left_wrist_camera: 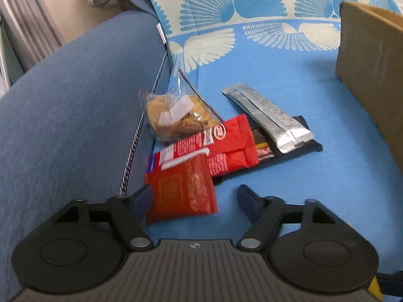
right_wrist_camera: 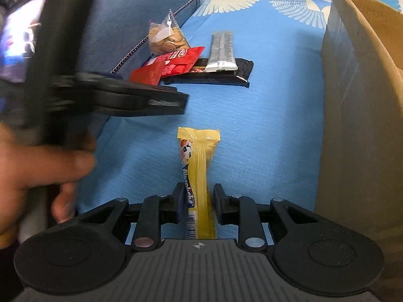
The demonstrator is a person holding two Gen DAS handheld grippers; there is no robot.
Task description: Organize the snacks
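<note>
A pile of snacks lies on the blue sheet [left_wrist_camera: 289,201]: a small red packet [left_wrist_camera: 181,188], a larger red wrapper [left_wrist_camera: 226,146], a clear bag of cookies [left_wrist_camera: 173,115], a silver bar [left_wrist_camera: 272,118] and a black wrapper [left_wrist_camera: 302,148] under it. My left gripper [left_wrist_camera: 194,196] is open, with the small red packet between its fingers. In the right wrist view a yellow candy stick [right_wrist_camera: 199,176] lies lengthwise between the fingers of my right gripper [right_wrist_camera: 199,203], which stands narrowly open around it with small gaps on both sides. The pile [right_wrist_camera: 191,60] lies farther ahead.
A cardboard box [left_wrist_camera: 372,58] stands at the right, also in the right wrist view [right_wrist_camera: 357,115]. A blue cushion [left_wrist_camera: 75,100] with a zipper chain borders the pile on the left. The left gripper's body and the hand holding it [right_wrist_camera: 37,161] fill the left side.
</note>
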